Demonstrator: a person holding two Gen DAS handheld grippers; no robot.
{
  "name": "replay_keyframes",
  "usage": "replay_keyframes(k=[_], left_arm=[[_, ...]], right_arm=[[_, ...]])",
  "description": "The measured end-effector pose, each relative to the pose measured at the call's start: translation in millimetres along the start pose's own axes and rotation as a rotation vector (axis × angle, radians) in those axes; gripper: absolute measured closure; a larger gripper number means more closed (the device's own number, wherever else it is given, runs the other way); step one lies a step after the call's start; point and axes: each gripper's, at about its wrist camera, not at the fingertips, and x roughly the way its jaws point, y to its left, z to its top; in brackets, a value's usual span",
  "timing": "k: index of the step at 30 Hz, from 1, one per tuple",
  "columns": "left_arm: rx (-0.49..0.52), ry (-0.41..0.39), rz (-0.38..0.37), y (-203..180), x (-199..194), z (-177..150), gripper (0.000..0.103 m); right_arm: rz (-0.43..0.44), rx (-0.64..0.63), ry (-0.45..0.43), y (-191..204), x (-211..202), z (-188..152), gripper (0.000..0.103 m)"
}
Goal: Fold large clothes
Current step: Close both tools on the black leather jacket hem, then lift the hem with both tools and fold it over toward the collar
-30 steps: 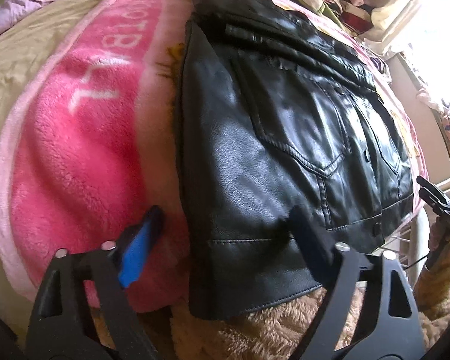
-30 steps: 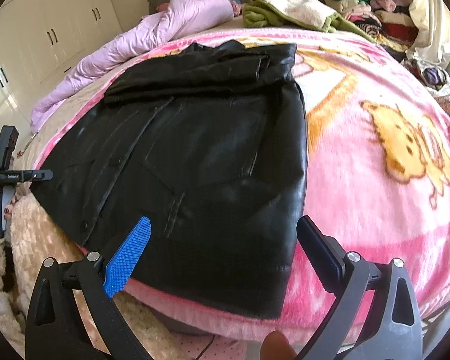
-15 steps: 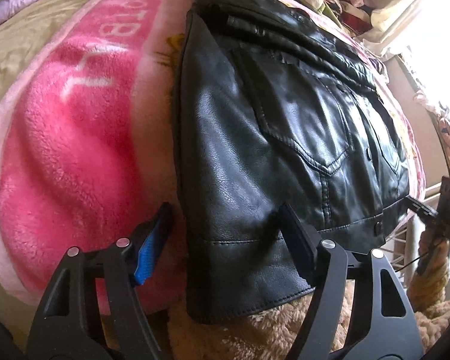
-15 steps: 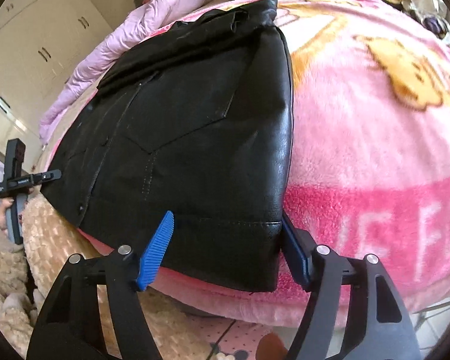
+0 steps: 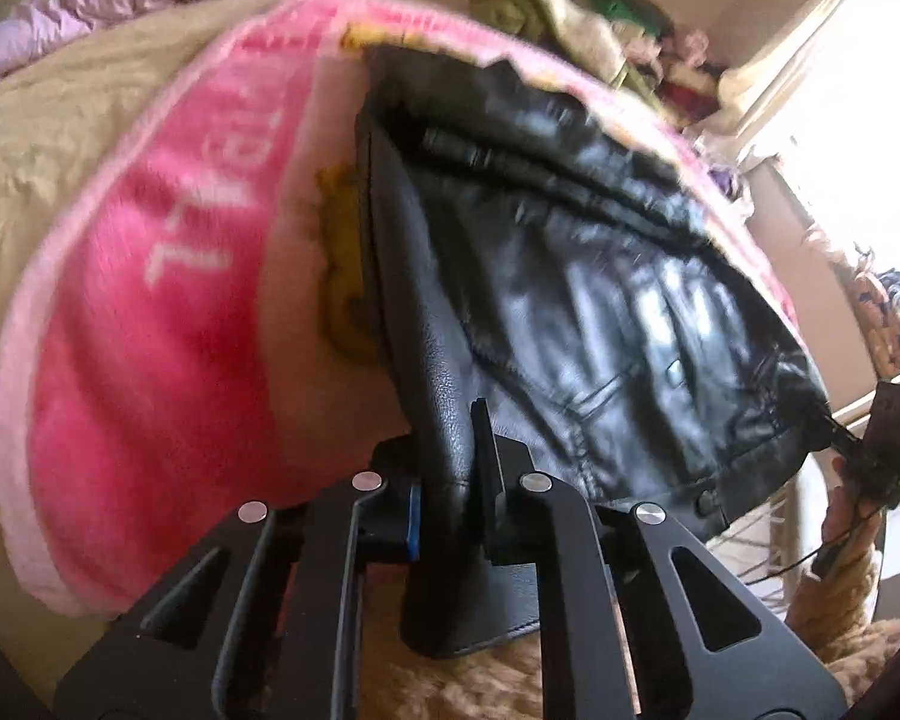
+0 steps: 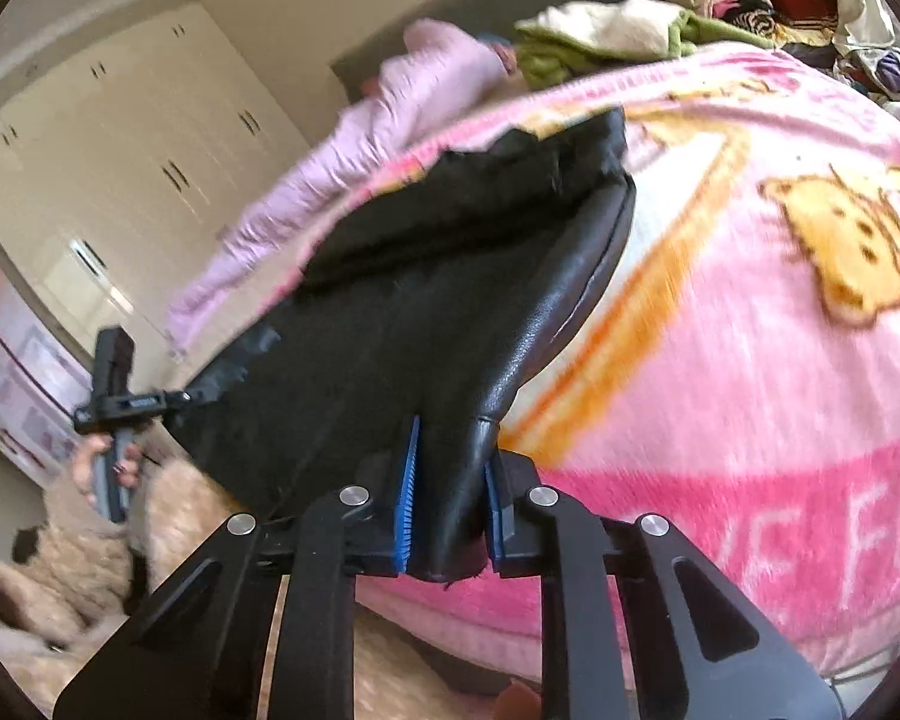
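Note:
A black leather jacket lies on a pink cartoon blanket on a bed. My left gripper is shut on the jacket's near left hem corner. My right gripper is shut on the near right hem corner of the jacket. Both corners are lifted off the blanket, and the hem hangs stretched between them. The right gripper also shows in the left wrist view, and the left gripper shows in the right wrist view. The collar end rests on the blanket.
A lilac quilt lies along the bed's far side. Piled clothes sit near the headboard. White wardrobes stand on the left. My fuzzy beige clothing is at the bed's near edge.
Both grippers closed on the jacket's near hem corners and lifted them off the blanket. The views are blurred by motion.

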Motion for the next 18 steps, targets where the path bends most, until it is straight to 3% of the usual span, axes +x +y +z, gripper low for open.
replay_keyframes(k=[8,18], left_arm=[[-0.023,-0.168,-0.073,-12.4,-49.2,20.4,0.098],[-0.077,-0.277,-0.126,-15.1,-69.5,55.4,0.097]], right_arm=[[0.084,0.031,-0.106,12.4,-39.0,13.6,0.087],[0.108,0.123,-0.257,12.6,-66.6,52.7,0.087]])
